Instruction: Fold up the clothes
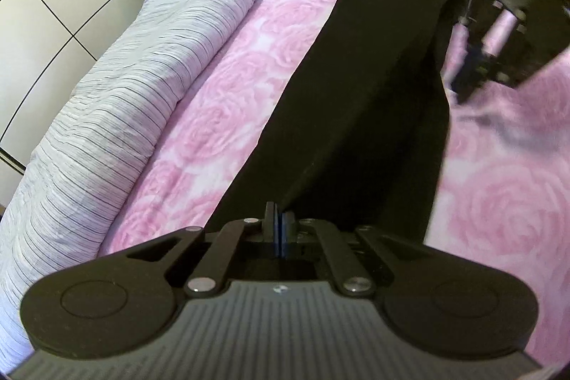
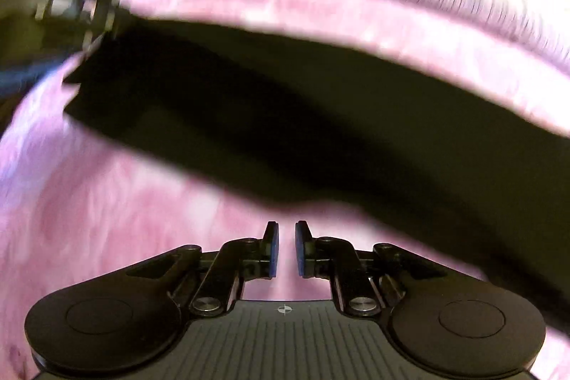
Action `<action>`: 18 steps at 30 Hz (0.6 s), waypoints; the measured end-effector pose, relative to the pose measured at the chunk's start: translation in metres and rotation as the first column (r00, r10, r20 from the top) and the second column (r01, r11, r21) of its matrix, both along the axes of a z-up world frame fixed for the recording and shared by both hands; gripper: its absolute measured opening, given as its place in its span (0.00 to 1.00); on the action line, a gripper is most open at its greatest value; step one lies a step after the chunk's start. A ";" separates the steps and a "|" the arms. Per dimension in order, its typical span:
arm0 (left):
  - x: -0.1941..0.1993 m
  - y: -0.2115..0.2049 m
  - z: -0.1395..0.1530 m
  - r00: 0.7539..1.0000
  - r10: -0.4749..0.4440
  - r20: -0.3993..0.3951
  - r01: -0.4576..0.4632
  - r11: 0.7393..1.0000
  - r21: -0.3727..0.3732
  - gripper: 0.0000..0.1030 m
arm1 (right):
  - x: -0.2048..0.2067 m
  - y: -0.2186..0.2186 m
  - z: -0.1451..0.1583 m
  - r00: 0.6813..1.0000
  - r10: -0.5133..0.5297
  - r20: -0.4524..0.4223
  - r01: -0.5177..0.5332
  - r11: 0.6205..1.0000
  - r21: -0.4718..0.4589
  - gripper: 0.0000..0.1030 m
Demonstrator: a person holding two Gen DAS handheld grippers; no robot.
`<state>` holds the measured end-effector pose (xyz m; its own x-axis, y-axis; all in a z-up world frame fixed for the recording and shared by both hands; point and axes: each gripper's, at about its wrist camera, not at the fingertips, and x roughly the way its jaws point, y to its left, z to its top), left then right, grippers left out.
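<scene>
my left gripper (image 1: 278, 219) is clenched on the near end of the black garment (image 1: 356, 102), which runs toward 1 o'clock across the pink rose bedspread (image 1: 221, 102). my right gripper (image 2: 286, 246) is released, nothing between its pads, garment at 12 o'clock. striped duvet (image 1: 135, 66) at 10 o'clock.

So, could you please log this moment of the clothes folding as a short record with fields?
surface: bed with pink rose sheet
garment: long black garment, lying flat on the sheet
bedding: striped duvet bunched along the far side of the garment
left hand-held gripper: shut on the garment's near end
right hand-held gripper: open, nothing between the pads, just short of the garment's edge
</scene>
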<state>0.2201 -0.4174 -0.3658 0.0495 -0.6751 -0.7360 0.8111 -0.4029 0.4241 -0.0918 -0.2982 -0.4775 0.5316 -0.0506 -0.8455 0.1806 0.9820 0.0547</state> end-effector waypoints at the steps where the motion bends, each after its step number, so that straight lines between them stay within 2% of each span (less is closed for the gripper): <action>1: 0.000 -0.001 0.001 1.000 0.003 0.000 -0.003 1.000 -0.005 0.01 | 0.006 -0.005 0.000 1.000 -0.012 0.011 0.012 1.000 0.016 0.26; 5: 0.001 -0.006 0.004 1.000 0.014 0.003 -0.014 1.000 -0.022 0.01 | 0.027 -0.033 -0.004 0.994 -0.101 0.047 0.100 0.995 0.023 0.30; 7: 0.002 -0.008 0.005 1.000 0.021 0.001 -0.021 1.000 -0.021 0.01 | 0.031 -0.048 -0.015 0.992 -0.129 -0.003 0.130 0.991 0.015 0.30; 9: 0.000 -0.007 0.004 1.000 0.018 0.005 -0.018 1.000 -0.015 0.01 | 0.016 -0.057 -0.026 0.983 -0.178 -0.041 0.180 0.981 0.070 0.30; 12: -0.003 -0.001 0.001 1.000 -0.001 0.022 0.001 1.000 -0.004 0.01 | -0.013 -0.045 -0.021 0.987 -0.113 -0.116 0.122 0.990 0.074 0.30; 13: -0.004 0.002 -0.001 1.000 -0.010 0.030 0.010 1.000 0.002 0.01 | -0.024 -0.045 -0.017 0.985 -0.121 -0.124 0.131 0.988 0.079 0.30; 15: -0.006 0.009 -0.006 0.998 -0.035 0.048 0.034 0.999 0.020 0.01 | -0.047 -0.055 -0.008 0.977 -0.188 -0.101 0.195 0.978 0.071 0.31; 17: -0.009 0.015 -0.011 0.997 -0.053 0.064 0.050 0.998 0.037 0.01 | -0.058 -0.071 -0.004 0.967 -0.245 -0.068 0.247 0.969 0.024 0.33; 18: -0.011 0.018 -0.014 0.996 -0.061 0.071 0.058 0.997 0.045 0.01 | -0.059 -0.080 -0.006 0.963 -0.261 -0.065 0.261 0.965 0.000 0.37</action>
